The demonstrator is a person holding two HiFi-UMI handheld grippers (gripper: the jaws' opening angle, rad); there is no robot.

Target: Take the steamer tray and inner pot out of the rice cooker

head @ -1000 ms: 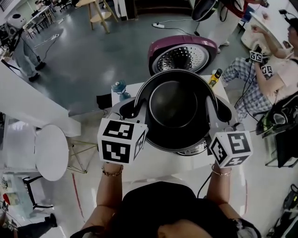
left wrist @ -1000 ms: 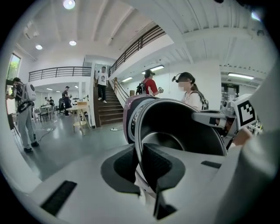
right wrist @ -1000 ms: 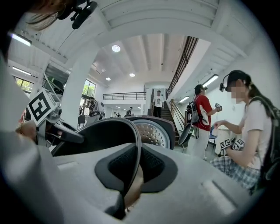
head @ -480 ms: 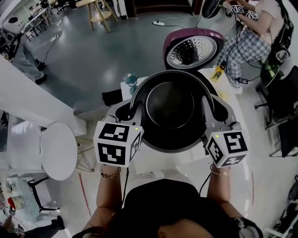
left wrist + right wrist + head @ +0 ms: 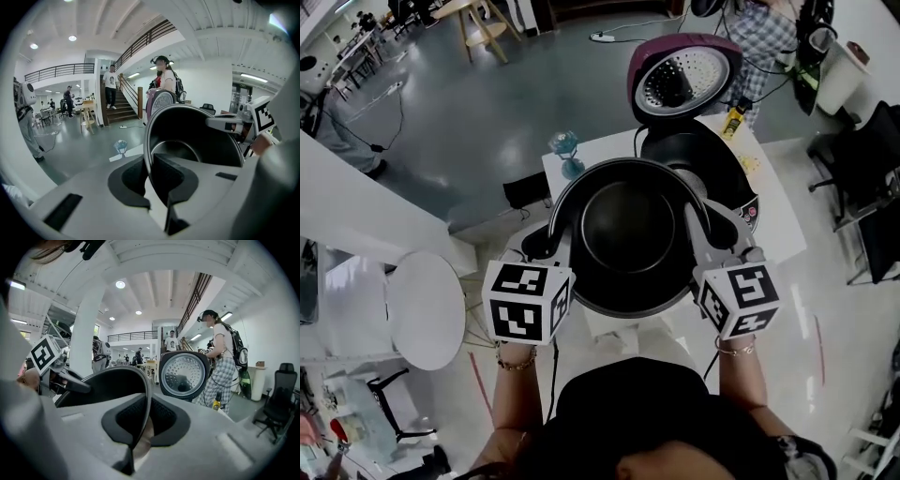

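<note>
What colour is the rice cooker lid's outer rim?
Magenta-purple; the lid shows best in the head view.

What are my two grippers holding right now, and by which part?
The inner pot: the left gripper pinches its rim on one side, the right gripper pinches the opposite side.

Smooth, dark, faintly glossy metal inner pot; shiny dimpled metal inside the rice cooker lid.
</note>
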